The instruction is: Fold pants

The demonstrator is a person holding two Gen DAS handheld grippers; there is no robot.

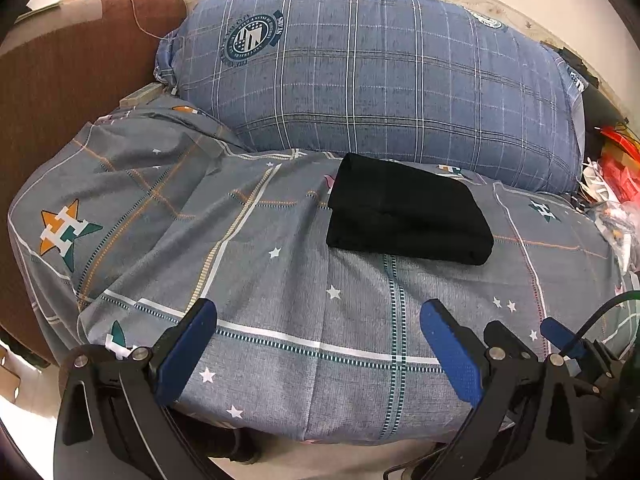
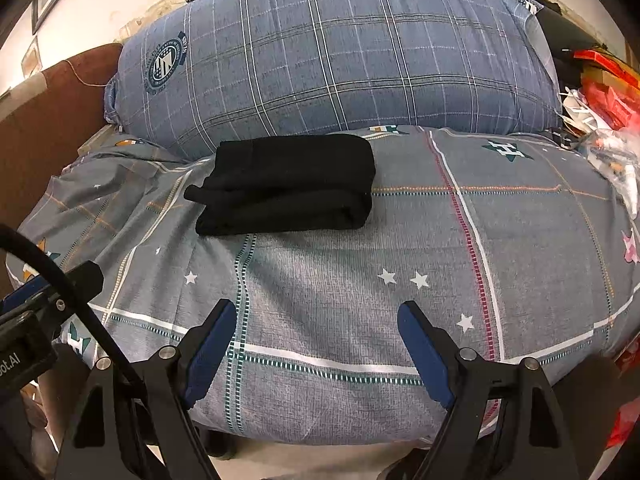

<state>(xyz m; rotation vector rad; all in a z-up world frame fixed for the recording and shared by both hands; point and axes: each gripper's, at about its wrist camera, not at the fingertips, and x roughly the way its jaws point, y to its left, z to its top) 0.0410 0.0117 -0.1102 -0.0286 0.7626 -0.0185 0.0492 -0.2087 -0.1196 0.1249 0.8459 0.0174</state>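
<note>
Black pants point(image 2: 286, 184) lie as a compact folded bundle on the bedsheet point(image 2: 400, 240), so left gripper point(image 1: 318, 344) and right gripper point(image 2: 316, 344) hover well clear, fingers spread, holding nothing.

Bed point(image 1: 280, 320) with grey star-print sheet, carrying a folded bundle and a large pillow.

The black pants point(image 1: 404, 212) lie folded into a compact rectangle on the sheet, toward the back, just in front of the big blue plaid pillow point(image 1: 372, 76), which rests across the far side; assorted red and white clutter point(image 2: 600, 92) sits at the bed's right edge.
</note>
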